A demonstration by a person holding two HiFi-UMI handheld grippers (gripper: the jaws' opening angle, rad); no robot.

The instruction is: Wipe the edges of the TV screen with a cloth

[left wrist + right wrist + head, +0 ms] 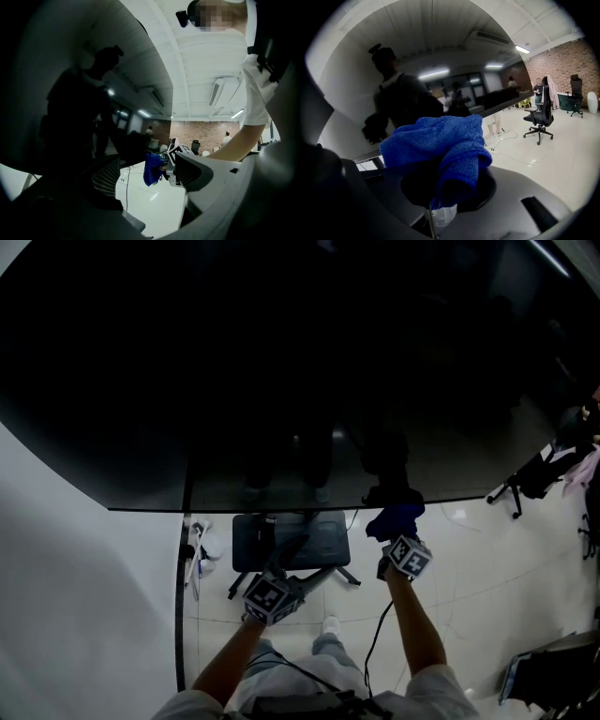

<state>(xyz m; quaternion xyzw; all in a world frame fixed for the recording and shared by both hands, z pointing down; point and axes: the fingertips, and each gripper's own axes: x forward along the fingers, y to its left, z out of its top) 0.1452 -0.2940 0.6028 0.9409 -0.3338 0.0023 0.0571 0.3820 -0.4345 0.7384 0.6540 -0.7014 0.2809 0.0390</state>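
Bare forearms reach up from 6 o'clock in the head view, each ending in a marker cube. The right gripper (394,532) sits at about 5 o'clock from the frame's centre. Its jaws are clamped on a bunched blue microfibre cloth (440,145). The cloth's folds spill over the jaw tips and fill the middle of the right gripper view.

In the head view the cloth (395,519) lies right at the bottom edge of the TV screen (281,362), a large dark glossy panel filling the upper half of the frame. Whether cloth and edge actually touch cannot be told.

The left gripper (281,568) is lower, at about 6 o'clock, well below the screen's edge and near the right gripper, at its 8 o'clock. Its jaws stand apart with nothing between them. Through the gap, its own view shows the pale floor (154,206) and the blue cloth on the other gripper.

A dark stand base (291,540) rests on the floor under the screen, at 12 o'clock from the left gripper. An office chair (525,479) stands at 3 o'clock.
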